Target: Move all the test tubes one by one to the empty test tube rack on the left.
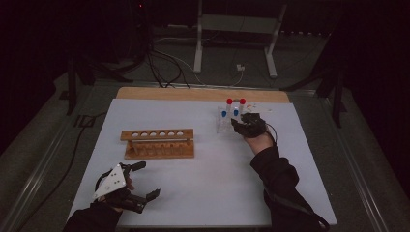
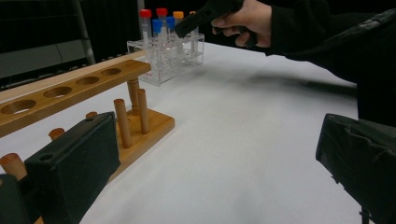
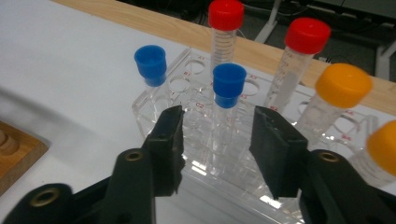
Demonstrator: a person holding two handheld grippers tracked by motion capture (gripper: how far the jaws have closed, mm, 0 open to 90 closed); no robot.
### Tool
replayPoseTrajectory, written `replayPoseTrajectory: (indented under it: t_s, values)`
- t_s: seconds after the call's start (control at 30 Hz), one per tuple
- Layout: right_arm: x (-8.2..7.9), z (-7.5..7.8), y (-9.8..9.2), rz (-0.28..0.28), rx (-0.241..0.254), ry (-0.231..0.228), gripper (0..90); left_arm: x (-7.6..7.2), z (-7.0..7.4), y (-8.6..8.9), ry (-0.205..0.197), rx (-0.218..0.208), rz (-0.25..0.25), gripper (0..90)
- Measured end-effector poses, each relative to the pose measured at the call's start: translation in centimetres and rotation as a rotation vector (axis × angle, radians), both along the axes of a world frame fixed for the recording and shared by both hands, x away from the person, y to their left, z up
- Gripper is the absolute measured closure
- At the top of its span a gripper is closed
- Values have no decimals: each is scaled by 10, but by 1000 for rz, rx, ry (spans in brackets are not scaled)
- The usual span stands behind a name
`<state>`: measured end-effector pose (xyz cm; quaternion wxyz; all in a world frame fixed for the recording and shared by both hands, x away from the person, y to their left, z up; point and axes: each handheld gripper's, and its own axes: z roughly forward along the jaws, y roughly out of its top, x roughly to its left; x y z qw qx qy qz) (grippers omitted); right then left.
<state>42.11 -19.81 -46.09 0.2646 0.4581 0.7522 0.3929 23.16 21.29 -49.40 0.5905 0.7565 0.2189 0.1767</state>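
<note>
The white table (image 1: 203, 193) carries two racks well apart: an empty wooden test-tube rack (image 1: 158, 143) towards the left and a clear plastic tube rack (image 3: 196, 140) at the far right, loaded with capped tubes. The left gripper (image 1: 145, 181) rests near the table's near edge, jaws spread wide with nothing between them.

The right gripper (image 3: 217, 144) sits at the clear rack with its jaws either side of the nearer blue-capped tube (image 3: 228, 100). A gap shows on both sides, so the pads are not yet pressing on the tube; it stands upright in its hole, unheld.

The risks probably lie in the crowding. A second blue-capped tube (image 3: 152, 70) stands just to one side, two red-capped tubes (image 3: 224, 32) behind, and orange-capped tubes (image 3: 338, 93) to the other side. If the jaws come in off-centre, a pad could nudge a neighbour or press against the rack wall. The rack looks light, so a tilted pull might drag or tip it. A grip low on the smooth tube could also let it slip or swing on lifting.
</note>
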Motion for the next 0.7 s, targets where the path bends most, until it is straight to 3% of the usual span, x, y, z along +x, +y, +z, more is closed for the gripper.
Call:
replayPoseTrajectory:
  t_s: [0.33,0.57,0.7]
  values:
    - [11,-8,2,-23,-1,26,651,0,0,0,3,-2,0,4]
    - [15,-10,4,-37,4,24,755,0,-1,0,6,0,1,4]
    - [16,-9,4,-42,-5,25,767,1,-1,0,8,0,1,4]
